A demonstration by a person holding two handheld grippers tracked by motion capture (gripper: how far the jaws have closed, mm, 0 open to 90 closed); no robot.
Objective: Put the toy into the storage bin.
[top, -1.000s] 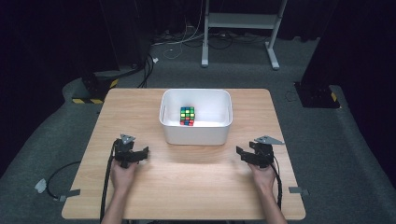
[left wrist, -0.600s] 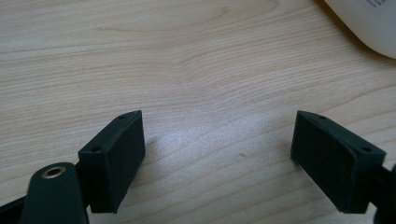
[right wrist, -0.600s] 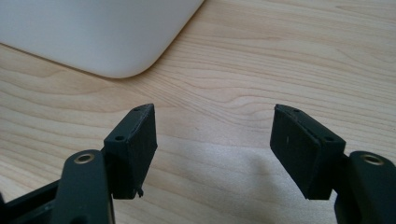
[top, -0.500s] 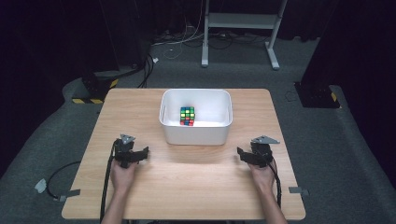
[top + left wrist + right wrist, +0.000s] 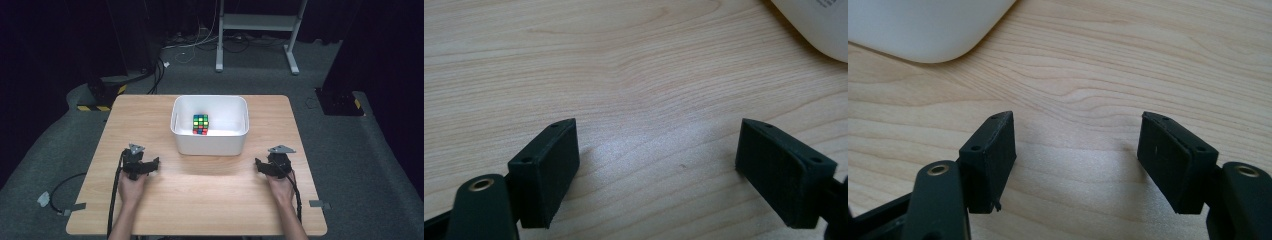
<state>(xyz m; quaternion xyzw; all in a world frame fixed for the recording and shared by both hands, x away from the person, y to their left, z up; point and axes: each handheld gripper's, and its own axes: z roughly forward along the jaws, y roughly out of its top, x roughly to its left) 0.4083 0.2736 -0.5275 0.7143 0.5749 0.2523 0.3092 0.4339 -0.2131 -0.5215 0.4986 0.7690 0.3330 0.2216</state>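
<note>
Setting: dark room, wooden table (image 5: 200, 200).
Cube (image 5: 200, 124): in white bin (image 5: 210, 142); likely light, rigid, slick; grip opposite flat faces.
Left gripper (image 5: 656, 165): jaws spread, empty.
Right gripper (image 5: 1075, 160): jaws spread, empty.

On the table (image 5: 200, 195), the bin (image 5: 210, 142) lies ahead and between the two grippers, the cube (image 5: 200, 124) in it. The left gripper (image 5: 142, 167) sits left of the bin, the right gripper (image 5: 265, 167) to its right, well apart.
</note>
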